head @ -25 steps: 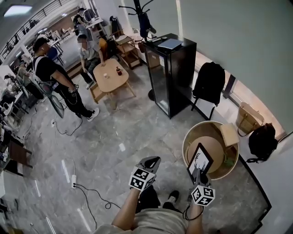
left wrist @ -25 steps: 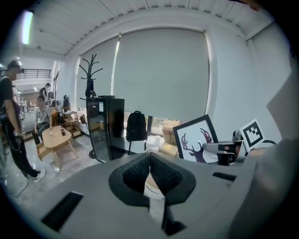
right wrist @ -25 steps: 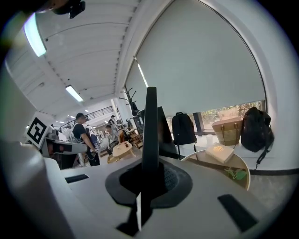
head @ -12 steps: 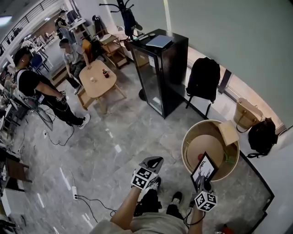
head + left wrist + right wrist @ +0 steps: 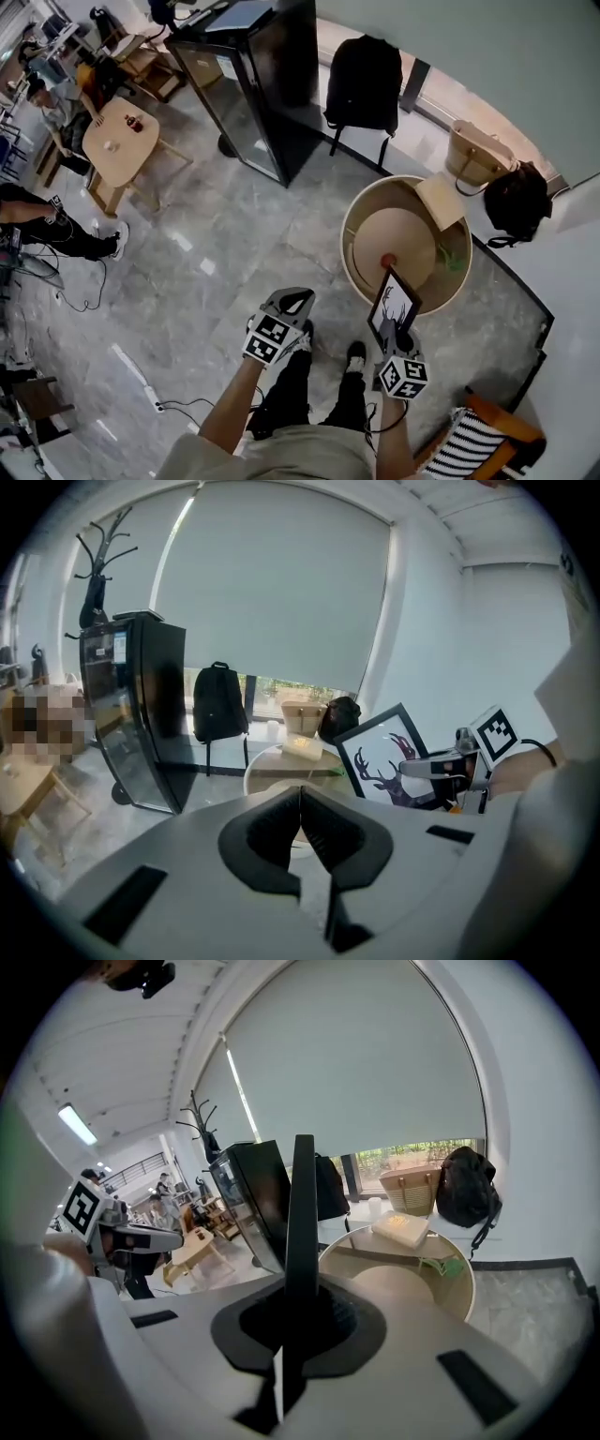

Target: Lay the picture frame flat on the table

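Observation:
The picture frame [image 5: 394,306], black-edged with a deer silhouette print, stands upright over the near rim of the round beige table [image 5: 349,246]. My right gripper [image 5: 401,332] is shut on its lower edge. In the right gripper view the frame [image 5: 300,1213] shows edge-on between the jaws, with the table [image 5: 459,1283] beyond. My left gripper [image 5: 292,302] hangs over the floor to the left of the table, shut with nothing in it. The left gripper view shows its pads [image 5: 286,822] meeting, with the frame [image 5: 386,758] and the right gripper [image 5: 433,766] to the right.
On the table lie a pale flat box [image 5: 441,200], a small red thing [image 5: 387,261] and something green [image 5: 452,262]. Around it stand a black cabinet [image 5: 267,94], a backpack [image 5: 363,70], a woven bag [image 5: 476,150], a black bag [image 5: 516,202] and a striped chair [image 5: 478,441]. People are at far left.
The view has swung forward and down, so the round table lies closer. Both grippers have sunk lower. The frame stays upright in the right gripper, at the table's near rim.

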### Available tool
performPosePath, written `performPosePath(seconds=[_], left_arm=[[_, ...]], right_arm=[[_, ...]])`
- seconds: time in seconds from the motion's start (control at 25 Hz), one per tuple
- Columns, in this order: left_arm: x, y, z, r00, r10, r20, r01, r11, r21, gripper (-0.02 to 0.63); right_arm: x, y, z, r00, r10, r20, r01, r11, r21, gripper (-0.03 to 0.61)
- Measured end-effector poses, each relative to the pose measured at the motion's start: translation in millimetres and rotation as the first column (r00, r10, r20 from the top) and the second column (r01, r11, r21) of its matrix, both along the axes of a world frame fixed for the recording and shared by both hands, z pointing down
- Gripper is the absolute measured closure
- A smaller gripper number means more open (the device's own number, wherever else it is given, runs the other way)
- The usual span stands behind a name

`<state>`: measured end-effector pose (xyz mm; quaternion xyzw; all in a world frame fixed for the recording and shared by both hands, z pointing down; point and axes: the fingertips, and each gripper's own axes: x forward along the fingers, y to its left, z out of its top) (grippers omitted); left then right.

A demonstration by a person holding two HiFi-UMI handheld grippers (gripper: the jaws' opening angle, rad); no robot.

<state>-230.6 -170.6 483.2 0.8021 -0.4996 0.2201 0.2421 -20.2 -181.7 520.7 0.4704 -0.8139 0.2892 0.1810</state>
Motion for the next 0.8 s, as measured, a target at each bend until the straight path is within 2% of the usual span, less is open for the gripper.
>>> performPosePath(seconds=[0.16, 0.48, 0.6, 0.68, 0.8], left_arm=[[12.5, 20.2, 33.6, 0.996, 0.083, -0.029, -0.084, 0.996, -0.035, 0.592], [28.5, 1.6, 106.6, 0.988, 0.148, -0.047, -0.152, 0.984, -0.089, 0.592], [37.3, 1.4, 140.6, 0.982, 0.181, -0.062, -0.187, 0.976, -0.113, 0.592], [44.1, 3.6, 163.2, 0.977, 0.201, -0.072, -0.209, 0.969, -0.135, 0.592], [54.7, 10.8, 195.1, 0.967, 0.239, -0.086, -0.25, 0.955, -0.156, 0.592]], right_arm=[[-4.5, 27.5, 29.8, 0.999, 0.041, -0.003, -0.041, 0.998, -0.048, 0.539], [-6.7, 14.9, 101.5, 0.983, 0.16, 0.095, -0.146, 0.98, -0.138, 0.539], [-2.0, 16.0, 133.6, 0.964, 0.224, 0.142, -0.197, 0.964, -0.18, 0.54], [4.4, 16.9, 153.7, 0.927, 0.302, 0.223, -0.253, 0.941, -0.223, 0.539], [20.0, 16.7, 185.3, 0.806, 0.465, 0.366, -0.359, 0.876, -0.322, 0.54]])
